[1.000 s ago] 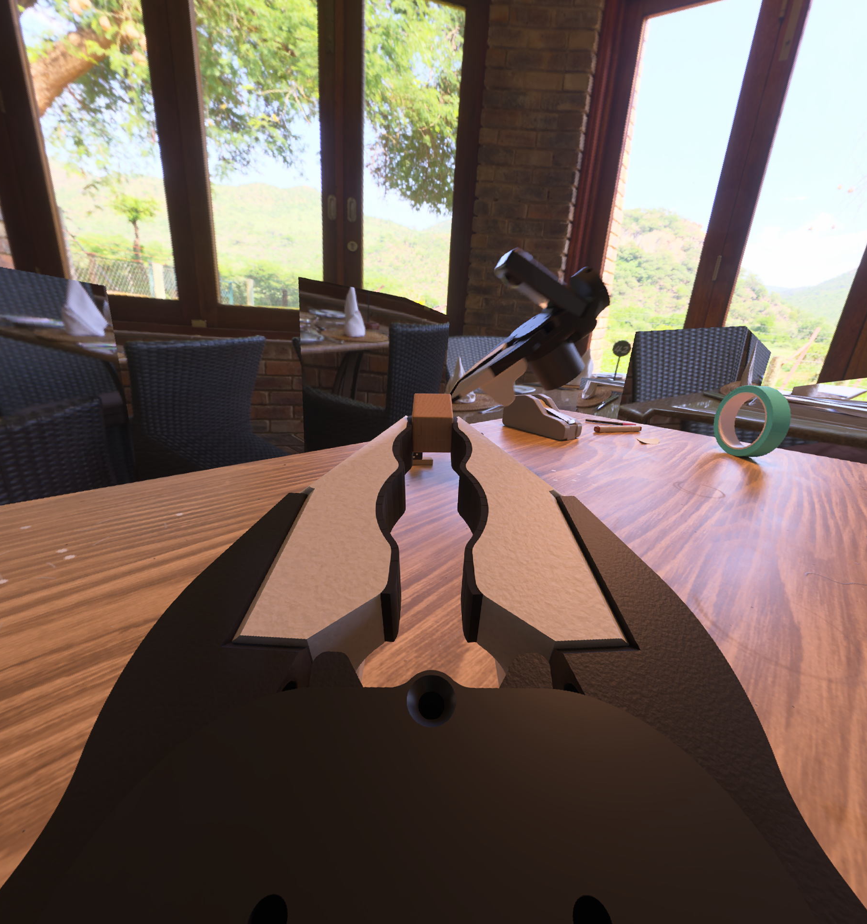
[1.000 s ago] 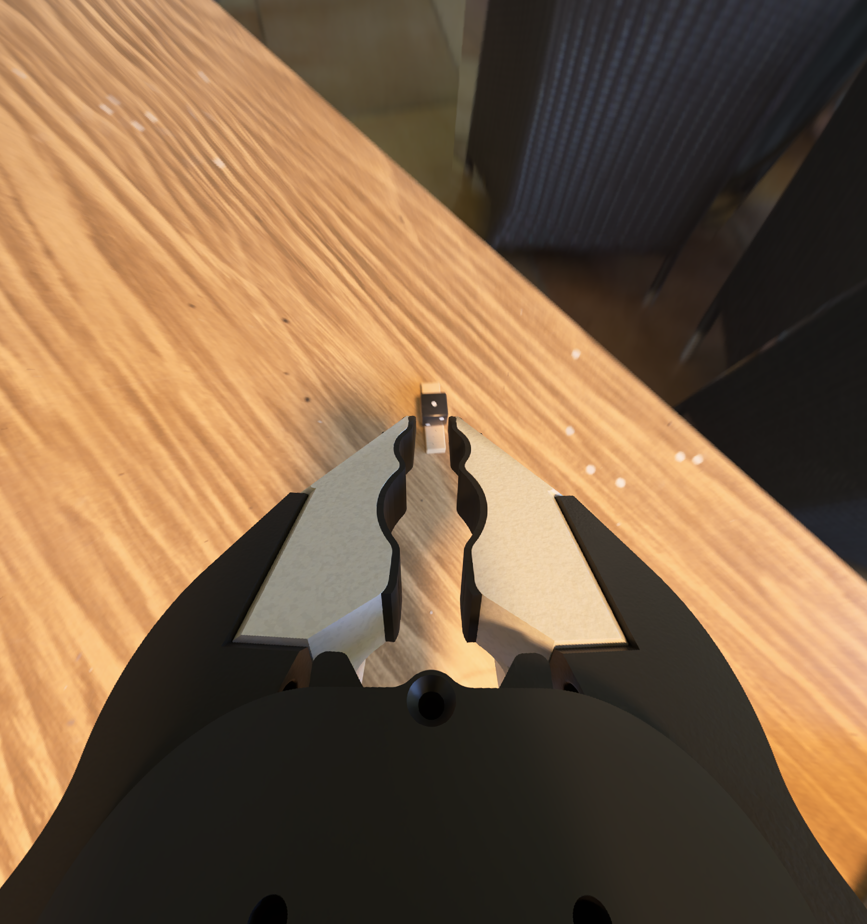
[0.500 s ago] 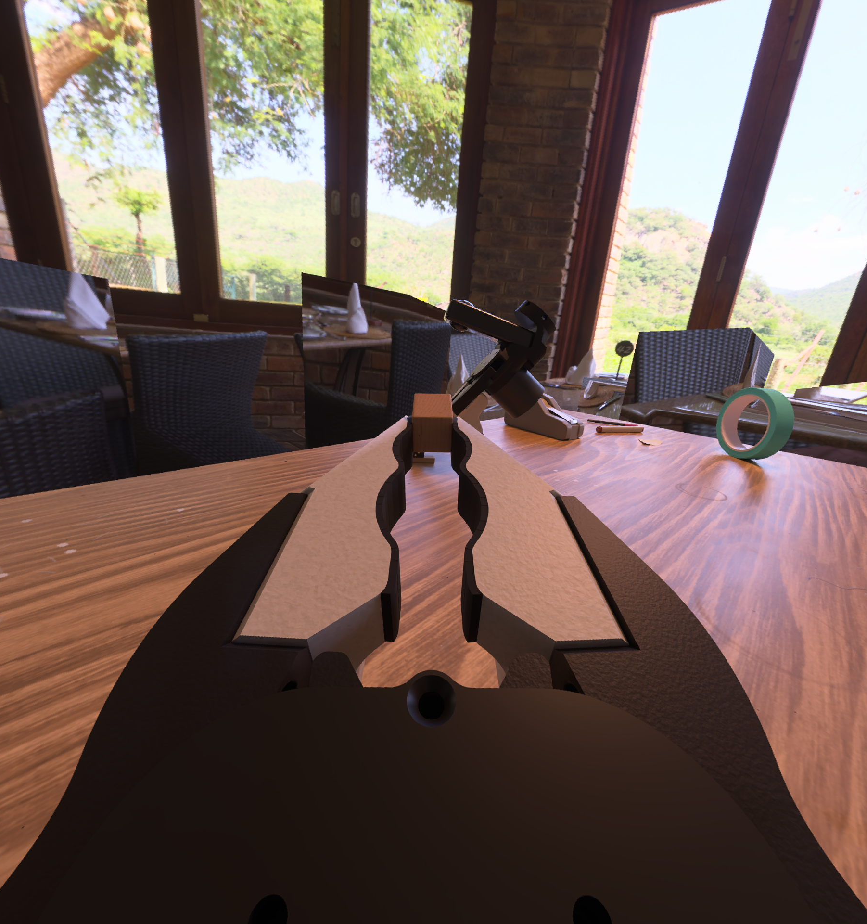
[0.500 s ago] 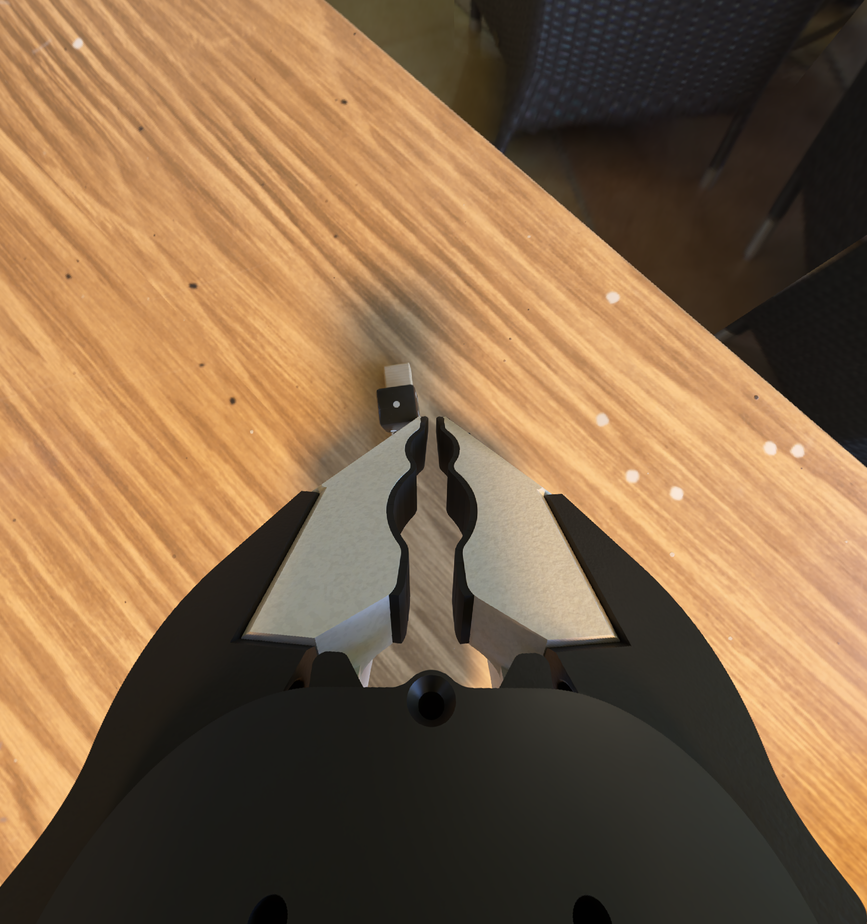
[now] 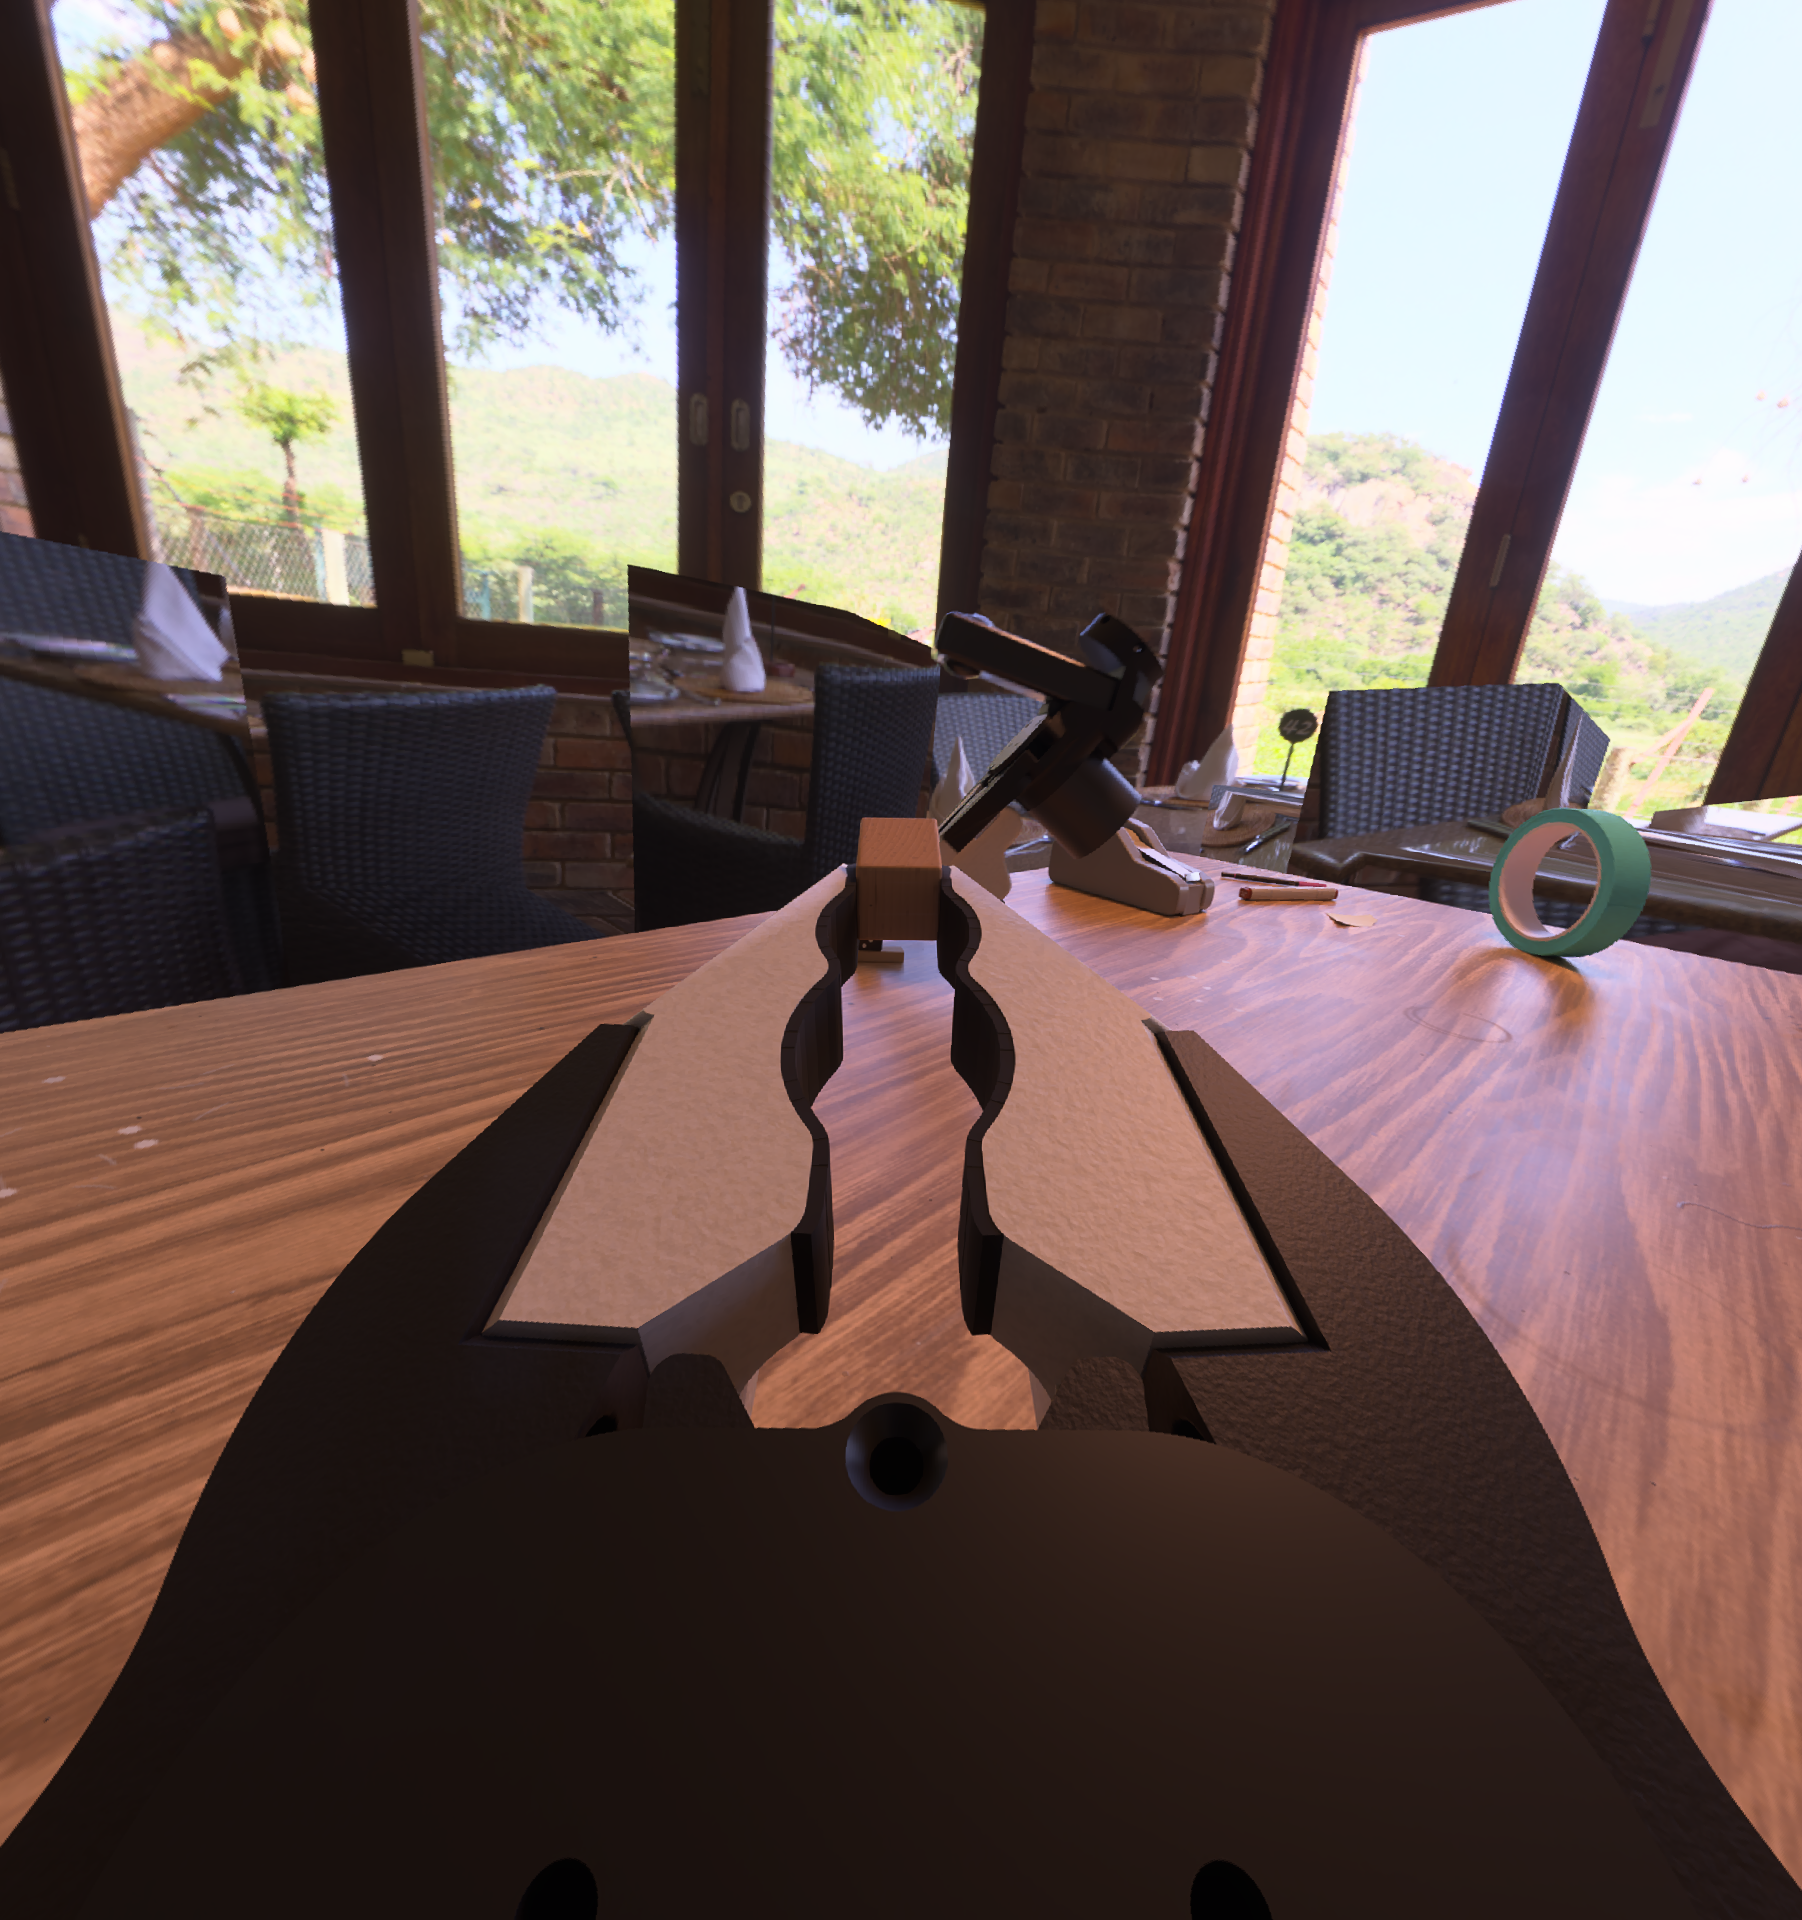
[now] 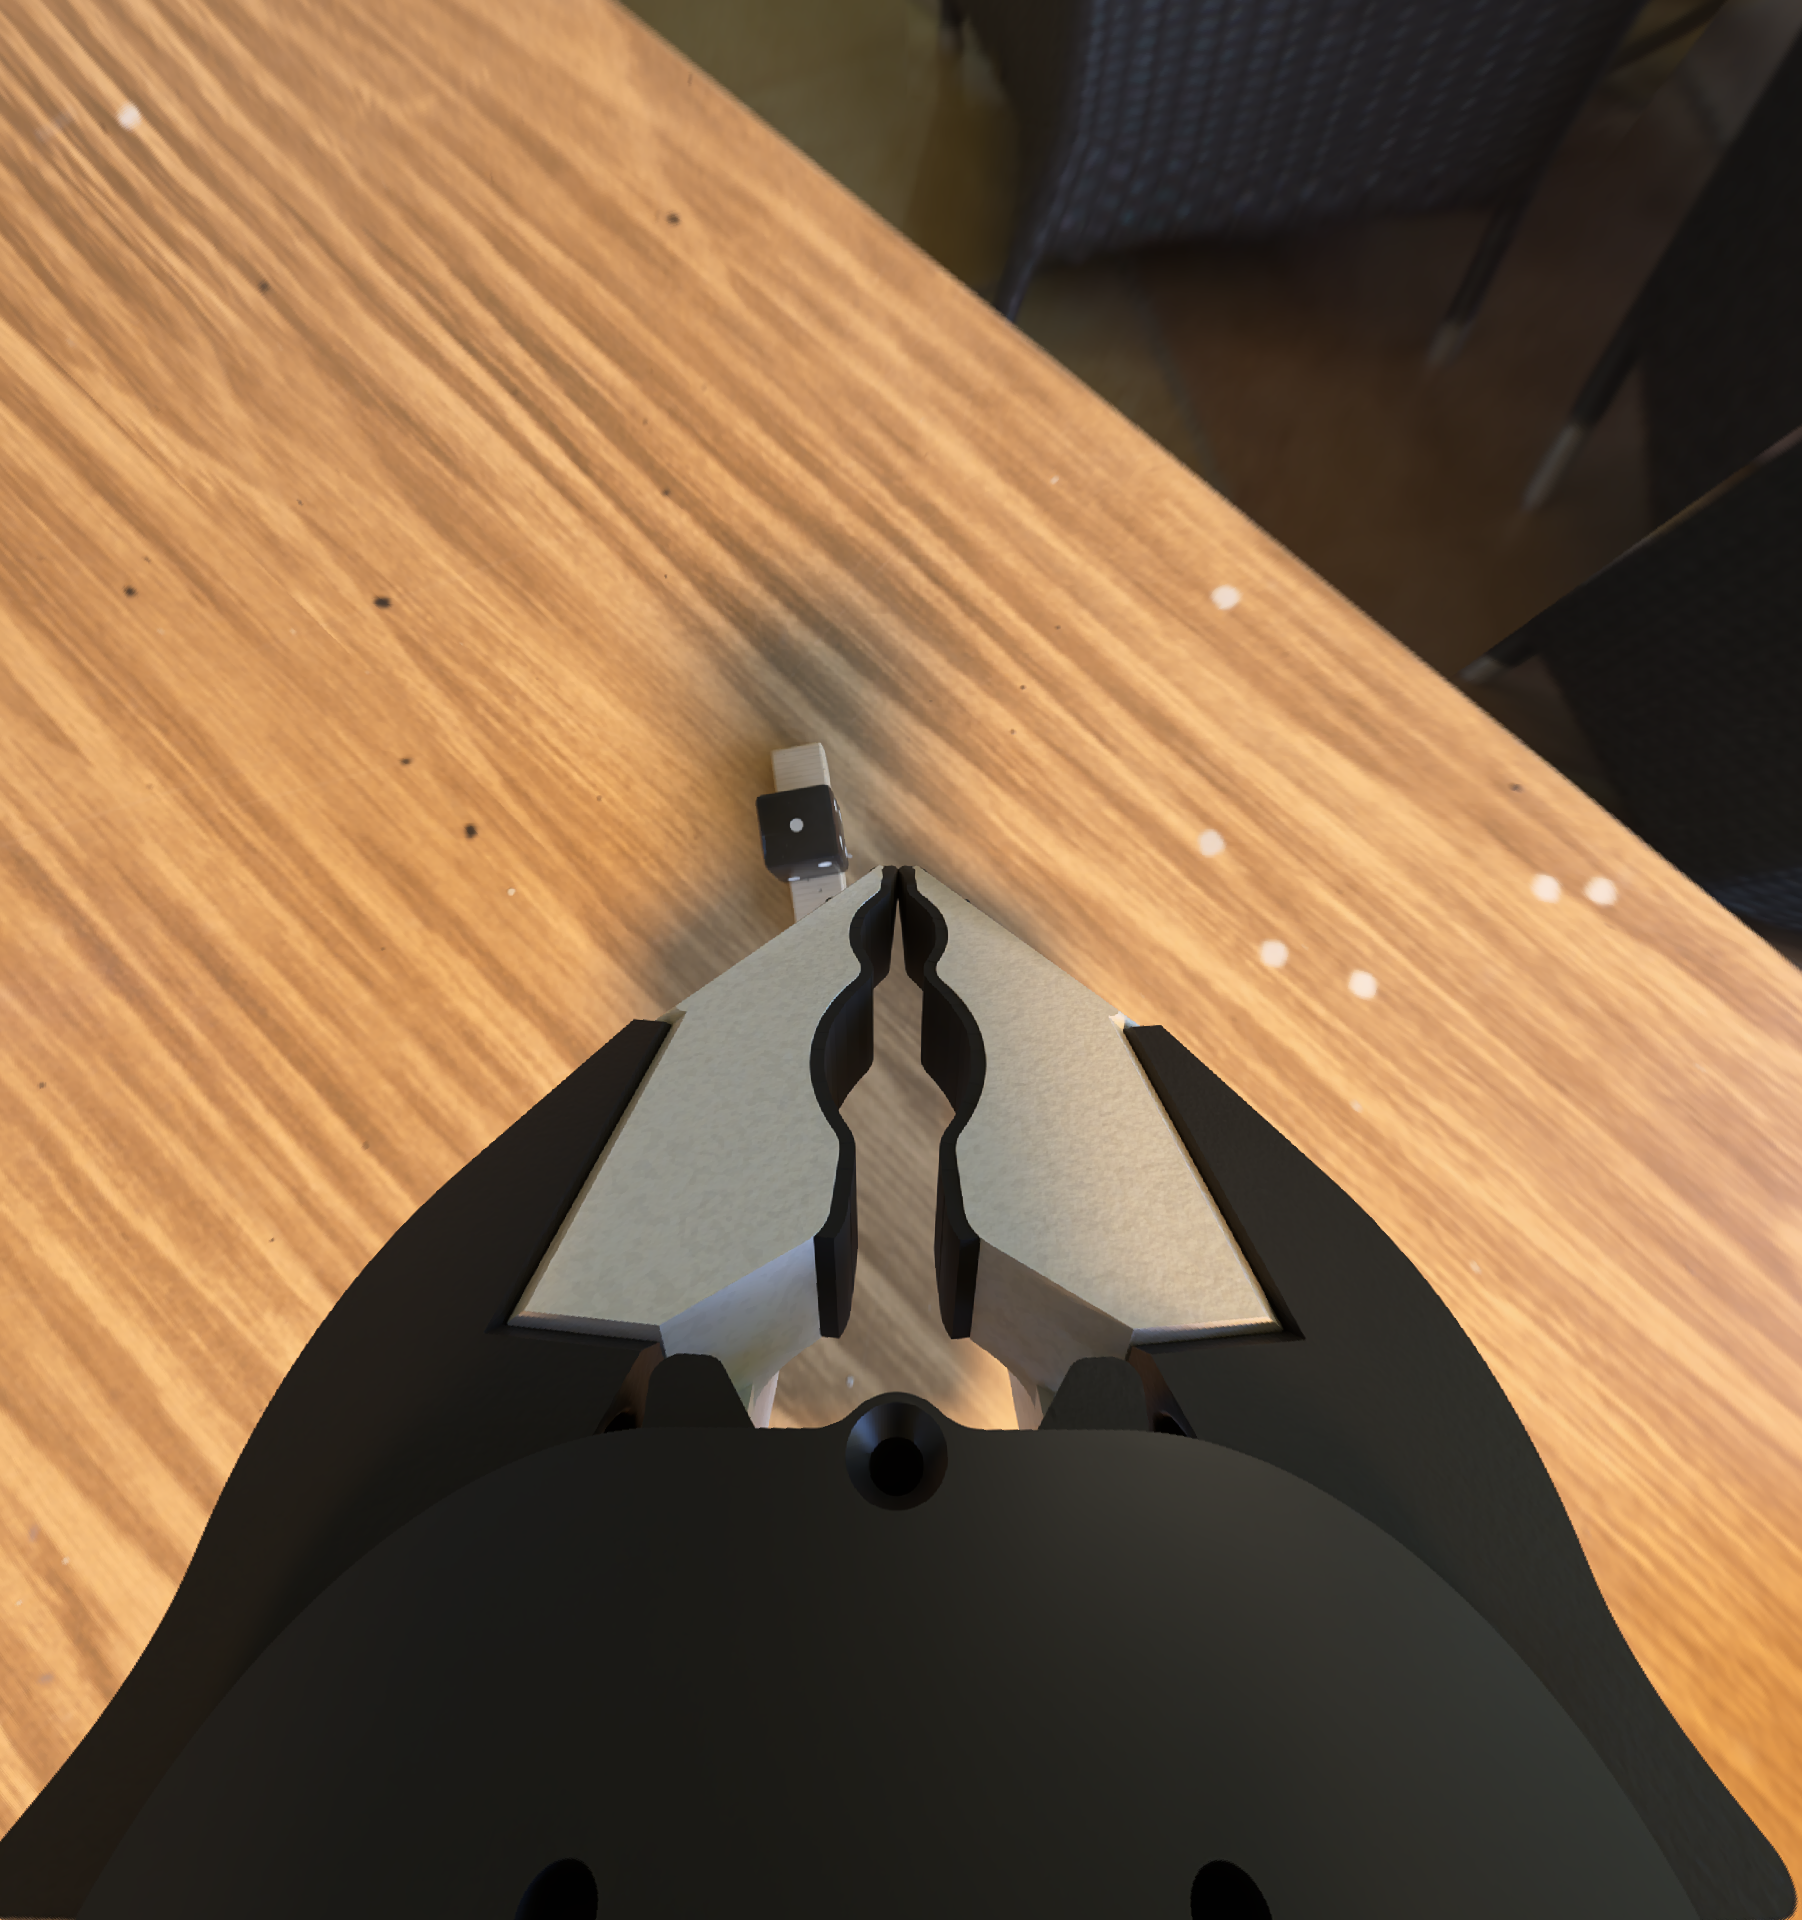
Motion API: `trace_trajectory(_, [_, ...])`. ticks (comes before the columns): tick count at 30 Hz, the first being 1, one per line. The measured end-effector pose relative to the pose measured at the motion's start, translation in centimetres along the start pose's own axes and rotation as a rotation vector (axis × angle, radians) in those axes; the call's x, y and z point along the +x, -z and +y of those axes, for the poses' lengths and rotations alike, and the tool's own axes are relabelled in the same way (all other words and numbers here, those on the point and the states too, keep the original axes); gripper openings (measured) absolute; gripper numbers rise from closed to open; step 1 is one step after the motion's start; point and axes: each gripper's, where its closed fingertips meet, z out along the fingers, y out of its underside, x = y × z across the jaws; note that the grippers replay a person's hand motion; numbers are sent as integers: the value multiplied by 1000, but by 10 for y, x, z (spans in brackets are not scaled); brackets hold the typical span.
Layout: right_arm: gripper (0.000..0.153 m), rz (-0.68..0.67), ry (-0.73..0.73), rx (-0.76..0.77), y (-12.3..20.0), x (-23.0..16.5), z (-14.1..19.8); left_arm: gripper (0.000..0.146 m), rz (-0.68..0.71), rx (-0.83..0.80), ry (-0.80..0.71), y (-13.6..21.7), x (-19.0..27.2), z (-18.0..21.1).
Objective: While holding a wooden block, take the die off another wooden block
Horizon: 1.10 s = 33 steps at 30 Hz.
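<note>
My left gripper [image 5: 897,883] is shut on a brown wooden block [image 5: 898,868] and holds it just above the table. Under it, farther off, a thin pale wooden block [image 5: 884,956] lies on the table. In the right wrist view that pale block [image 6: 799,767] carries a black die [image 6: 799,831] with white pips. My right gripper [image 6: 897,878] is shut and empty, with its tips just right of the die and nearer to the camera than it. The right gripper also shows in the left wrist view [image 5: 964,826], tilted down toward the table.
A green tape roll [image 5: 1568,883] stands on edge at the right. A grey tool [image 5: 1125,873] and a marker [image 5: 1286,891] lie at the table's far side. The table edge [image 6: 1292,520] runs diagonally just beyond the die, with dark wicker chairs [image 6: 1292,114] past it.
My right gripper's jaws have closed from open to shut on nothing, and it has shifted so the die now lies left of its tips. The die stays on the pale block. The left gripper holds still.
</note>
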Motion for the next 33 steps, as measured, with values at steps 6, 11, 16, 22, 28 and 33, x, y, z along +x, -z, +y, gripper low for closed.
trace_trajectory(6, [0, 85, 21, 131, 57, -8, -2, 14, -3, -4, 2, 0, -1, 0])
trace_trajectory(11, [0, 47, 188, 65, 50, -26, 10, 14, 4, -15, 3, -3, 1, 2])
trace_trajectory(16, [1, 74, 349, 23, 17, -11, 3, 14, 19, -15, -39, -3, 8, 3])
trace_trajectory(22, [2, -13, 37, 36, -7, -1, -1, 14, 10, 7, -45, -1, 7, 0])
trace_trajectory(28, [3, -40, -46, 36, -14, 0, 0, 14, 7, 9, -13, -1, 4, 0])
trace_trajectory(33, [0, -14, 15, 4, -16, -1, -1, 14, 3, 10, -7, -1, 3, 0])
